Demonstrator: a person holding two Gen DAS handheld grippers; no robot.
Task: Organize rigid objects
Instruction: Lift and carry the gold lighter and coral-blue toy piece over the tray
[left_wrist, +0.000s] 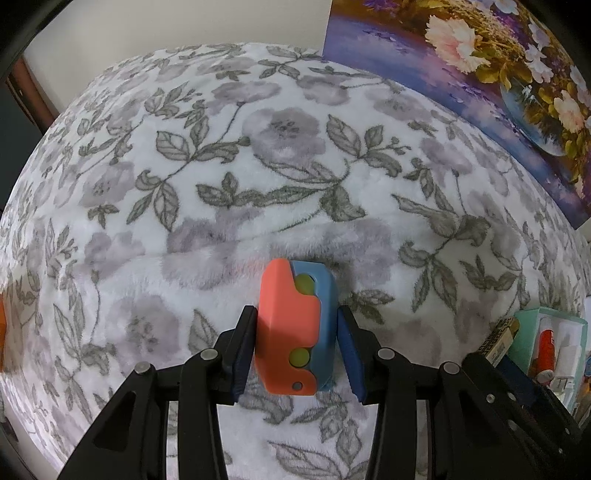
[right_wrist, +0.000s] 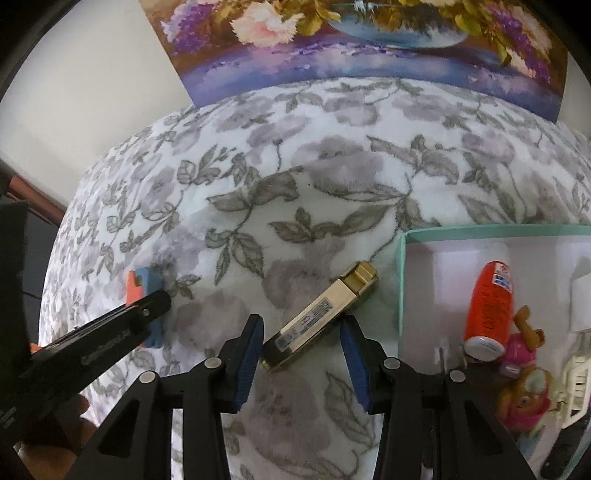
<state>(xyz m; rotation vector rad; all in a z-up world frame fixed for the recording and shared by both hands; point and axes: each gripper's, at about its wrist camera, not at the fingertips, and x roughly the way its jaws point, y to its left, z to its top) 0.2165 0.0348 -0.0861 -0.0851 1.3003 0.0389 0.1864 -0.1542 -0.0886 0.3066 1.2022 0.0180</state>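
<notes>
An orange-and-blue plastic toy with yellow-green dots lies on the floral blanket between the fingers of my left gripper. The left pad touches it; the right pad stands close beside it. The toy also shows at the left of the right wrist view, behind the left gripper's finger. A gold rectangular lighter lies diagonally on the blanket between the open fingers of my right gripper, apart from both pads. A mint-green box stands to the right of it.
The box holds an orange can, a pink-and-brown toy figure and white items. The box and the lighter's end show at the right of the left wrist view. A flower painting leans against the wall behind the blanket.
</notes>
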